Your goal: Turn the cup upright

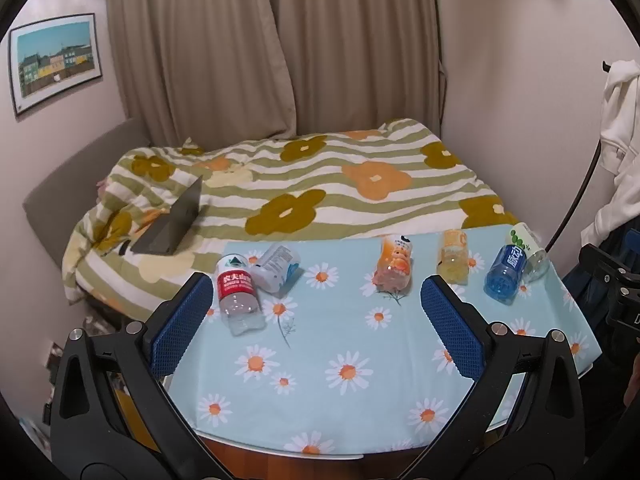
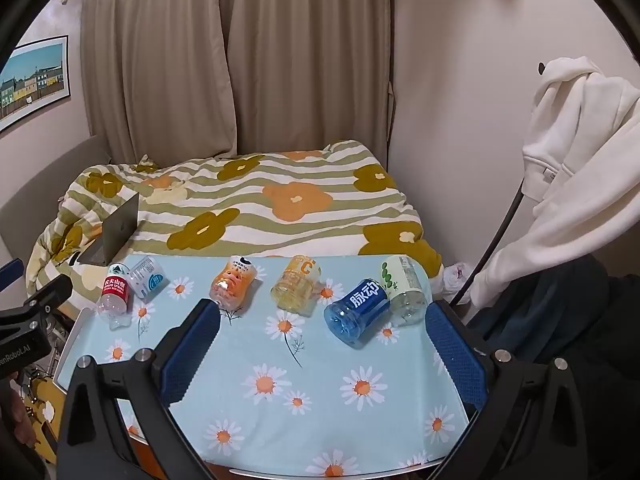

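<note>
Several cut-bottle cups lie on their sides along the far edge of a table with a blue daisy cloth (image 1: 320, 344). From the left: a red-label cup (image 1: 237, 292), a white-label cup (image 1: 276, 266), an orange cartoon cup (image 1: 394, 266), a yellow cup (image 1: 453, 258), a blue cup (image 1: 505, 276) and a green-label cup (image 1: 528, 250). The right wrist view shows the blue cup (image 2: 358, 312), the green-label cup (image 2: 404, 290), the yellow cup (image 2: 298, 286) and the orange cup (image 2: 232, 284). My left gripper (image 1: 316, 300) is open and empty above the cloth. My right gripper (image 2: 324, 322) is open and empty near the blue cup.
A bed with a striped flower quilt (image 1: 320, 184) lies behind the table, with an open laptop (image 1: 176, 220) on it. A white hoodie (image 2: 580, 168) hangs on the right. Curtains and walls stand behind.
</note>
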The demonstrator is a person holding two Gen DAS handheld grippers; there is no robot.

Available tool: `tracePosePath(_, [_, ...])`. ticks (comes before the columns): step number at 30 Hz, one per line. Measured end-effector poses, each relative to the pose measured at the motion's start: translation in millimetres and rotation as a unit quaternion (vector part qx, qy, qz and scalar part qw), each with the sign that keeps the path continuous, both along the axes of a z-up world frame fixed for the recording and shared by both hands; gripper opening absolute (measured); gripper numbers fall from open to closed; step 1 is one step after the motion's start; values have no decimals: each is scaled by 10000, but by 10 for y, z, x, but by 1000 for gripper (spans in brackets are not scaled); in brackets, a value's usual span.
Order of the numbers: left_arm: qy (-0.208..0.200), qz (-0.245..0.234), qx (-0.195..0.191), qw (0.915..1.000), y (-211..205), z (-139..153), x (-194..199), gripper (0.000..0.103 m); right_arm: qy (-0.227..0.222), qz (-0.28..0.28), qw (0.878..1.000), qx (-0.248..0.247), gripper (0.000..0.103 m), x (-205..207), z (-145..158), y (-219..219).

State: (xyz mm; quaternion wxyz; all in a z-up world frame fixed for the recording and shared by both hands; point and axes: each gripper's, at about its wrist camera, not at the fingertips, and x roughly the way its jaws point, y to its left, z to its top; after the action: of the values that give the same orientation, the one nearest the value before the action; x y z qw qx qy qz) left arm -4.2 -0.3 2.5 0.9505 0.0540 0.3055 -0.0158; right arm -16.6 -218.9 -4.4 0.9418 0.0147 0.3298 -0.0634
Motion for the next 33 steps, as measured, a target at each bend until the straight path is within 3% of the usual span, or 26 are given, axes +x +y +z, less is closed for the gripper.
tracePosePath(33, [-61,17,46,10000,36,64,-39,103,-34,6,10000,26,102,-22,28,8])
